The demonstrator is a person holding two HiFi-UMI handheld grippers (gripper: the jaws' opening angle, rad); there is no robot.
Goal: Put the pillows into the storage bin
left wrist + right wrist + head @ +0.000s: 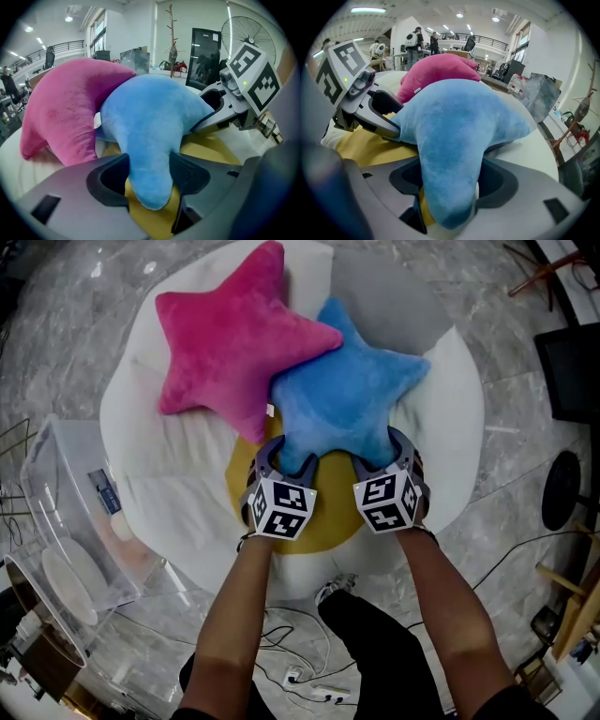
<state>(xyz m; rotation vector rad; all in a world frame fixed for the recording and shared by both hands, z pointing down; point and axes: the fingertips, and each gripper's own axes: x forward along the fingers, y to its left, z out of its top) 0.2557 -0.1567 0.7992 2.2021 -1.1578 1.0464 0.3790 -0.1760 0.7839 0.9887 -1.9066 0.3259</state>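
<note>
1. Target: the blue star pillow [347,395] lies flat on a yellow cushion [330,523], which sits on the white round seat [455,427]. Two of its points face you.
2. Grip: your left gripper [150,174] is closed onto the nearer-left point, with plush filling the gap between its pads. Your right gripper [451,187] is closed the same way on the nearer-right point, and the fabric bulges around its jaws. Neither stands wide, and each holds one point of the same pillow.
3. Neighbour: the pink star pillow [230,338] touches the blue one on its far-left side. You cannot tell from here which one overlaps the other, so expect it may drag as you lift.
4. Direction: the clear storage bin [42,465] stands on the floor to your left, just beside the seat and lower than the pillow. It is on your left gripper's side, well apart from the right one.
5. Judgement: the coming move likely calls for lifting straight up first, then swinging the pillow left and down. Lead with the left gripper and keep the held edge toward you.
</note>
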